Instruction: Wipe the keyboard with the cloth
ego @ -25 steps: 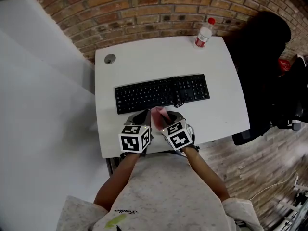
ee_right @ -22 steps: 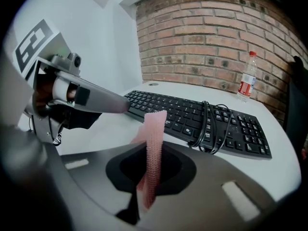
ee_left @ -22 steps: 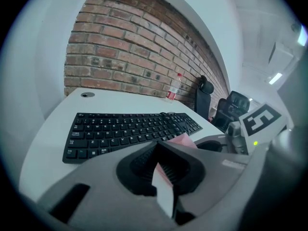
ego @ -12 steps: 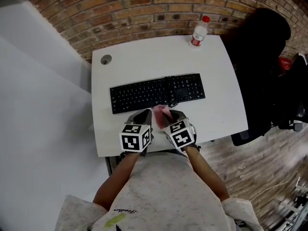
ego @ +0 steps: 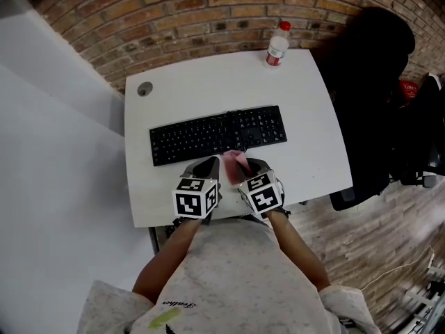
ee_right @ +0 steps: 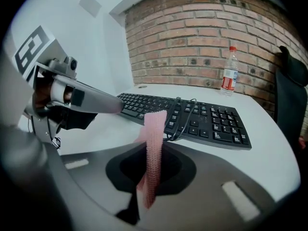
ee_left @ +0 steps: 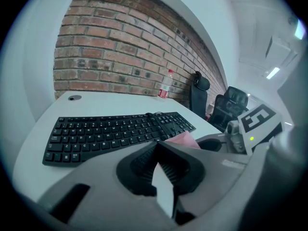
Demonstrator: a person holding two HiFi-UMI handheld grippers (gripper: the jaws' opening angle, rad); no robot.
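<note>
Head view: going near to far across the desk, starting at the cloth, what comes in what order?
cloth → keyboard → cable grommet → bottle → brick wall

Your pink cloth (ee_right: 153, 148) stands upright as a narrow strip, just before the flat black keyboard (ego: 217, 134).
</note>
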